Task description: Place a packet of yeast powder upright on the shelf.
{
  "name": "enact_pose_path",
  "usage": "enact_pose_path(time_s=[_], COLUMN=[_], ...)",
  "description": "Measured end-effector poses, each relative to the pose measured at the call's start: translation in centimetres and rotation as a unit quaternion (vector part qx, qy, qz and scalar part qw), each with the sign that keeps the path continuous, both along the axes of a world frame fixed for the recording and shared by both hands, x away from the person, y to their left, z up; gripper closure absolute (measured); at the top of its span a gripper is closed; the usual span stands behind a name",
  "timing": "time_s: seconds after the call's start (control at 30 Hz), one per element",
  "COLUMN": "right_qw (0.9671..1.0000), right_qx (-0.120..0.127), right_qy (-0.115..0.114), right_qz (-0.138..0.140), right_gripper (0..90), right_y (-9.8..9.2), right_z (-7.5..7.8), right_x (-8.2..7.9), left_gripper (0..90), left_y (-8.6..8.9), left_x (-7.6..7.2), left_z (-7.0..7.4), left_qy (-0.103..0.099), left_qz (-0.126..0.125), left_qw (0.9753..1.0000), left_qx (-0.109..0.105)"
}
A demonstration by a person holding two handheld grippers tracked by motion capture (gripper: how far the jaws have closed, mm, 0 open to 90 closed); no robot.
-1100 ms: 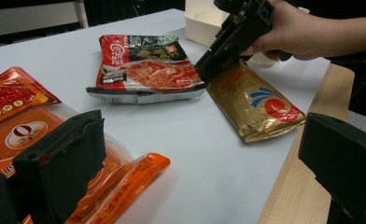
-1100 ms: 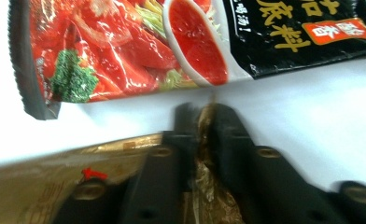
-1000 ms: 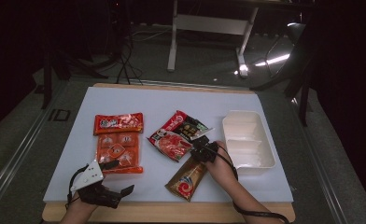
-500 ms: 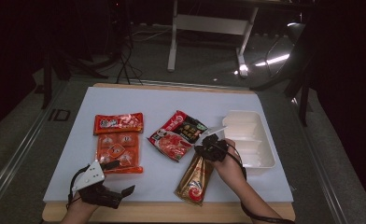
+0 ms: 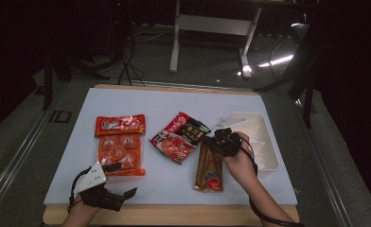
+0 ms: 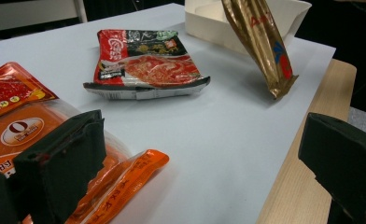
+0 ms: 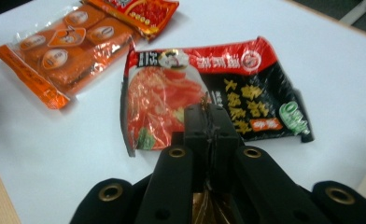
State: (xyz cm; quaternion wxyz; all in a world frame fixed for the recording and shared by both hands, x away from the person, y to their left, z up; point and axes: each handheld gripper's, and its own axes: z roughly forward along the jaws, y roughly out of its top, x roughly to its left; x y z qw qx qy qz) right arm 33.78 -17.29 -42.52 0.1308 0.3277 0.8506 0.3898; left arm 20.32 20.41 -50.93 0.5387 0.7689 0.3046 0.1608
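Lifted at the top by the clamped right claw [image 5: 220, 140]: long glossy gold foil packet [image 5: 210, 165], lower end touching white worktop [image 5: 174, 101] near its near edge, beside white plastic tray [image 5: 264, 142]. Left claw [image 5: 122, 182] apart, empty, near-left.

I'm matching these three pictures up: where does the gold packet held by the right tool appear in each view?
High view: the gold packet hangs right of centre, its top pinched in the right tool.
Left gripper view: upper right, tilted before the white tray.
Right gripper view: a gold sliver at the bottom, under the shut jaws.
Shared landmark: the red-and-black packet.
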Motion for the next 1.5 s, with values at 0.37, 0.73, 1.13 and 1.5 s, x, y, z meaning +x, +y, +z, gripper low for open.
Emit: enact_pose_path(time_s=[0.37, 0.73, 1.13, 1.5], right_qw=[0.9981, 0.9953, 0.9917, 0.9873], right_qx=[0.032, 0.027, 0.036, 0.051], right_qy=[-0.052, -0.091, -0.115, -0.128], right_qz=[-0.007, -0.02, -0.045, -0.079], right_gripper=[88.8, 88.8, 88.7, 88.5], right_y=[-0.9, -1.4, -3.4, -6.1], right_z=[4.8, 8.1, 10.1, 11.3], right_x=[0.7, 2.5, 5.0, 7.8], left_gripper=[1.3, 1.3, 1.3, 1.3], left_y=[-0.1, -0.1, -0.1, -0.2], left_x=[0.0, 0.1, 0.2, 0.2], left_z=[0.0, -0.1, -0.2, -0.3], left_qy=[0.001, 0.004, 0.008, 0.01], left_qz=[-0.001, -0.001, 0.001, 0.002], left_qw=[1.0, 1.0, 1.0, 0.9999], left_qx=[-0.001, -0.003, -0.003, -0.003])
